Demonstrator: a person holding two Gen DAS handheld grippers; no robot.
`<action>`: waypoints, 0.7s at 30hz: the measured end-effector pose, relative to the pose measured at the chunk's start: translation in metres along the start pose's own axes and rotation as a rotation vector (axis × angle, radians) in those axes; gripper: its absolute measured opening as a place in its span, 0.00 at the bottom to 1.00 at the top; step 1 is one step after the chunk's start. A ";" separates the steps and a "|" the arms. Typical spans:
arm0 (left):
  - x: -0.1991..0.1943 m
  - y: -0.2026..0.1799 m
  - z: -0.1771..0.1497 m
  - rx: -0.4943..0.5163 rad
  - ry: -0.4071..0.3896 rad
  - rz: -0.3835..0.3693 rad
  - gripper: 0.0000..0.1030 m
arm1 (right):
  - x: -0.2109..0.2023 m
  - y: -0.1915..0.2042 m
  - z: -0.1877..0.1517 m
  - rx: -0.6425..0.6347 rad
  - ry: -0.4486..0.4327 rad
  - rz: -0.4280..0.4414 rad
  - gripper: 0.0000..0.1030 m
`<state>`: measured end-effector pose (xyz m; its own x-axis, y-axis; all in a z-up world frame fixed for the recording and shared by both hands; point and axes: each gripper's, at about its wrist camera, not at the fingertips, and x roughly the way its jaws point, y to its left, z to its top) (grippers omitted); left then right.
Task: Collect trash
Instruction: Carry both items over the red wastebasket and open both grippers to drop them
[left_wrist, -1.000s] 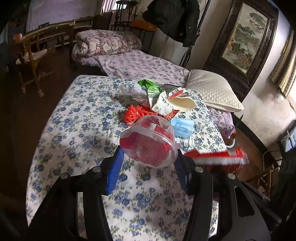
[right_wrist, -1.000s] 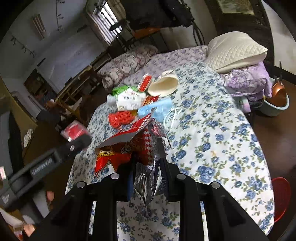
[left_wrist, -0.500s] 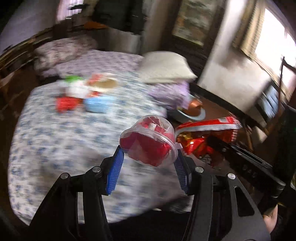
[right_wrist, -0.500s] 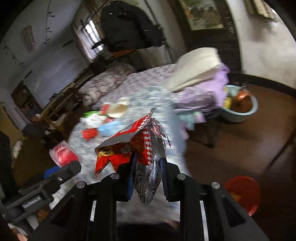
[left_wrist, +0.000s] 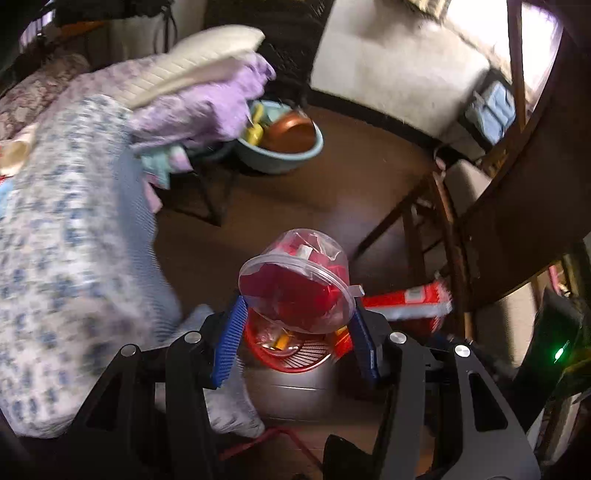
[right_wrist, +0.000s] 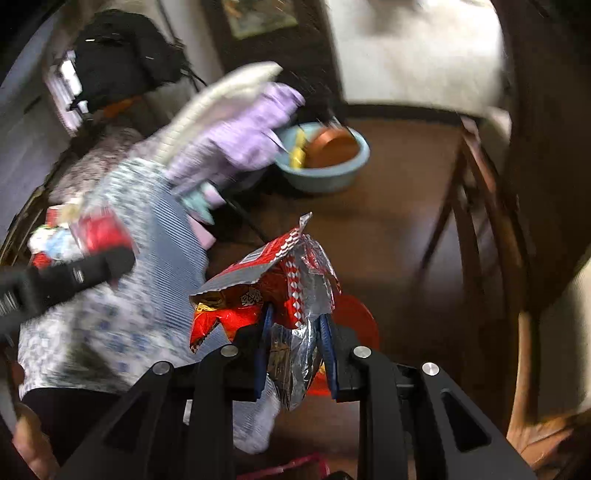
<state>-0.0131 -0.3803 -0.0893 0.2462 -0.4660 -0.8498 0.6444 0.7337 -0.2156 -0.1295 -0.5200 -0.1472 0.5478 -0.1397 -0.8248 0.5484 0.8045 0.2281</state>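
My left gripper (left_wrist: 295, 328) is shut on a clear plastic cup (left_wrist: 295, 284) stuffed with red wrappers and holds it right above a red trash basket (left_wrist: 291, 350) on the floor. My right gripper (right_wrist: 295, 332) is shut on a red and silver snack bag (right_wrist: 273, 291); the red basket (right_wrist: 358, 321) shows just behind and below it. The snack bag also shows in the left wrist view (left_wrist: 406, 301), to the right of the cup. The left gripper with its cup shows blurred in the right wrist view (right_wrist: 92, 236).
The bed with the blue-flowered sheet (left_wrist: 66, 236) fills the left, with more trash at its far left edge (right_wrist: 51, 236). A blue basin (left_wrist: 280, 144) holding a copper pot stands on the brown floor. A wooden chair (left_wrist: 436, 206) and a dark table edge (left_wrist: 535, 184) are at the right.
Both grippers have swung right, away from the bed and down toward the floor, each keeping its load. The red basket has come into view under them.
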 end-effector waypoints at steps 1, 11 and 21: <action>0.012 -0.005 0.001 0.005 0.017 0.002 0.52 | 0.010 -0.006 -0.002 0.008 0.017 -0.011 0.24; 0.117 0.009 -0.006 0.013 0.205 0.032 0.52 | 0.114 -0.039 -0.027 0.084 0.191 -0.084 0.24; 0.133 0.016 0.004 -0.023 0.222 0.024 0.52 | 0.147 -0.037 -0.026 0.074 0.228 -0.097 0.41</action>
<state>0.0329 -0.4326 -0.2040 0.0939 -0.3298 -0.9394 0.6233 0.7553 -0.2029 -0.0857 -0.5547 -0.2900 0.3384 -0.0737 -0.9381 0.6412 0.7478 0.1725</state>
